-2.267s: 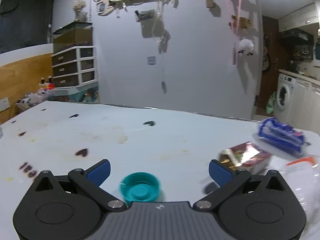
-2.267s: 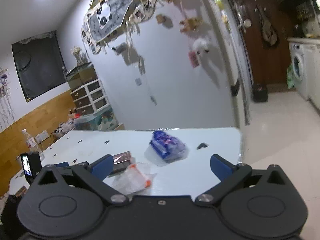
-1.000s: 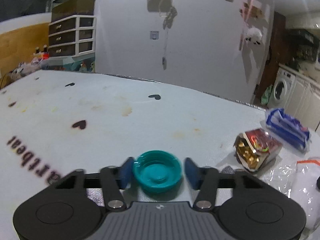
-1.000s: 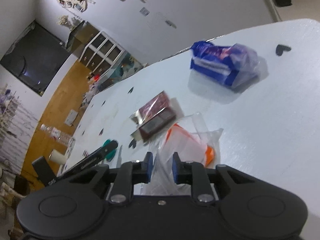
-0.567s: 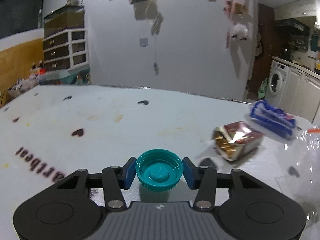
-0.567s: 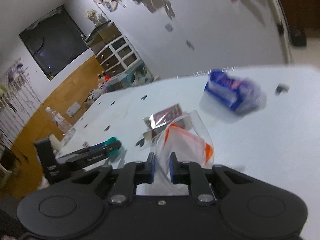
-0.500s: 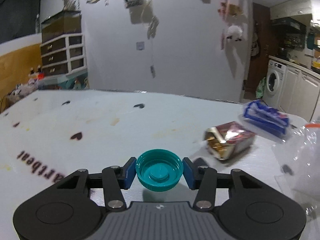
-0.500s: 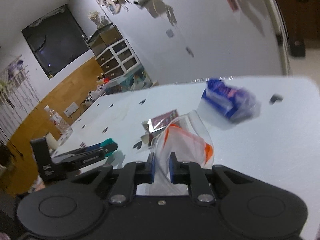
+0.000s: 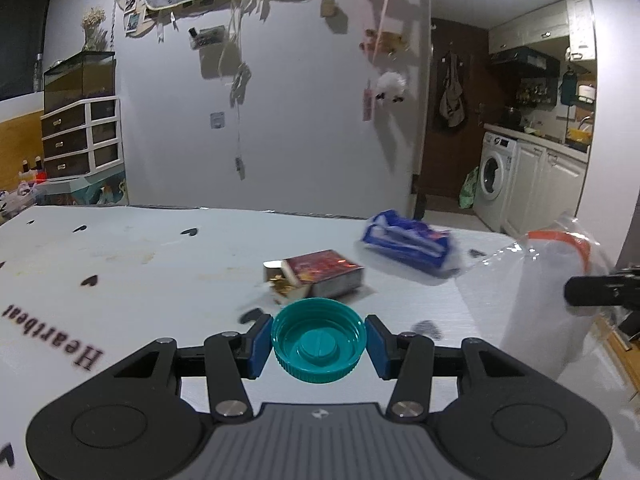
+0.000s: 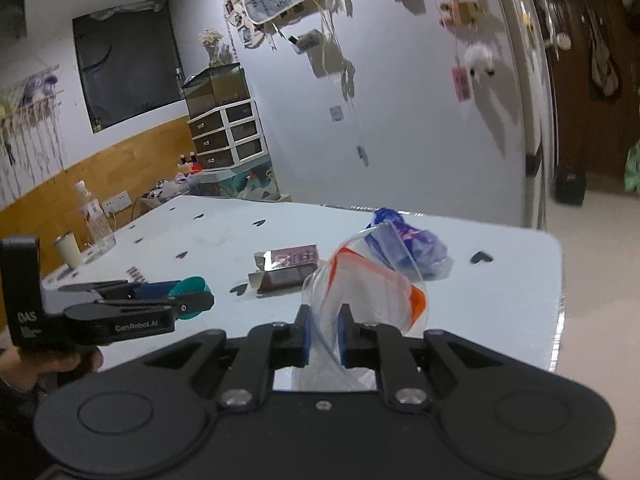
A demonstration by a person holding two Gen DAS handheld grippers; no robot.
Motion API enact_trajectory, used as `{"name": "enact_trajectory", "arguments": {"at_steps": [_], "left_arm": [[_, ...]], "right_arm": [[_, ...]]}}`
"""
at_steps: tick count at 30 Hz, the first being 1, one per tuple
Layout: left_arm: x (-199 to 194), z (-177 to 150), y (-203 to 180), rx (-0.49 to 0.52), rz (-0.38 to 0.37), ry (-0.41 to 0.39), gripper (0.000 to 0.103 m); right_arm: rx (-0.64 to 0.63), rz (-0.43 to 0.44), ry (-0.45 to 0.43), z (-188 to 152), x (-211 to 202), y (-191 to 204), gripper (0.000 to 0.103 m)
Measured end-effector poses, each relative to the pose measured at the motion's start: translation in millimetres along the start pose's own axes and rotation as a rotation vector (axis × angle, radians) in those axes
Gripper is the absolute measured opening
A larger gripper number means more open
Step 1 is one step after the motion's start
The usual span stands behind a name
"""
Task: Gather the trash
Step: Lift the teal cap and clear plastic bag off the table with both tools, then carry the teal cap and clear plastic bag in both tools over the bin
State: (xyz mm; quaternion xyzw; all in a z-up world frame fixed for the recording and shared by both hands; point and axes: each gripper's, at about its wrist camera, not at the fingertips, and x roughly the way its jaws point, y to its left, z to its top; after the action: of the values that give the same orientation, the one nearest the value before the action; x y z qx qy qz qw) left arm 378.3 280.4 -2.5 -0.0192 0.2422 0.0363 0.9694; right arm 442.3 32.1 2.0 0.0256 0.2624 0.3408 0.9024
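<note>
Teal cap (image 9: 319, 340), open side up, sits low centre in the left wrist view, clamped between the blue pads (image 9: 258, 345) of the left claw (image 9: 319, 346) and held above the bench (image 9: 140, 264). In the right wrist view the same cap (image 10: 190, 287) shows at left middle, edge-on in that claw (image 10: 176, 300).

Clear bag (image 10: 360, 292) with an orange strip, centre of the right wrist view: the right claw (image 10: 323, 334) is pinched tight on its lower film, and the mouth stands open above the pads. In the left wrist view the bag (image 9: 548, 296) hangs at the right edge, with the dark tip of the right claw (image 9: 600, 290) reaching in from the frame edge.

Still on the bench, left wrist view: a red box (image 9: 320, 274) with one end flap open, just above the cap in the frame; a blue packet (image 9: 408, 242) up and right of the box, blurred.

Far left of the right wrist view: a water bottle (image 10: 94, 220) and a white cup (image 10: 69, 250) near the bench edge. A hand (image 10: 60, 360) grips the left claw's handle at lower left.
</note>
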Motion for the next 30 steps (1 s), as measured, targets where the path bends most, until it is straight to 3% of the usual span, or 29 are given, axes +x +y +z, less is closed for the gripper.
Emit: {"name": "enact_trajectory", "arguments": {"at_steps": [6,13,30], "left_arm": [[-27,-5,-32,-0.002,-0.016,-0.047,0.05],[-57,-9,-80,0.01,-0.093,-0.098,0.05],[-96,-27,-180,0.053,-0.2,-0.096,0.05]], "right_arm": [[-0.065,-0.058,-0.03,-9,-31,4,0.014],[-0.107,-0.132,-0.055,-19,-70,-2,0.014],[-0.114,-0.273,-0.084,-50,-176,-45,0.014]]}}
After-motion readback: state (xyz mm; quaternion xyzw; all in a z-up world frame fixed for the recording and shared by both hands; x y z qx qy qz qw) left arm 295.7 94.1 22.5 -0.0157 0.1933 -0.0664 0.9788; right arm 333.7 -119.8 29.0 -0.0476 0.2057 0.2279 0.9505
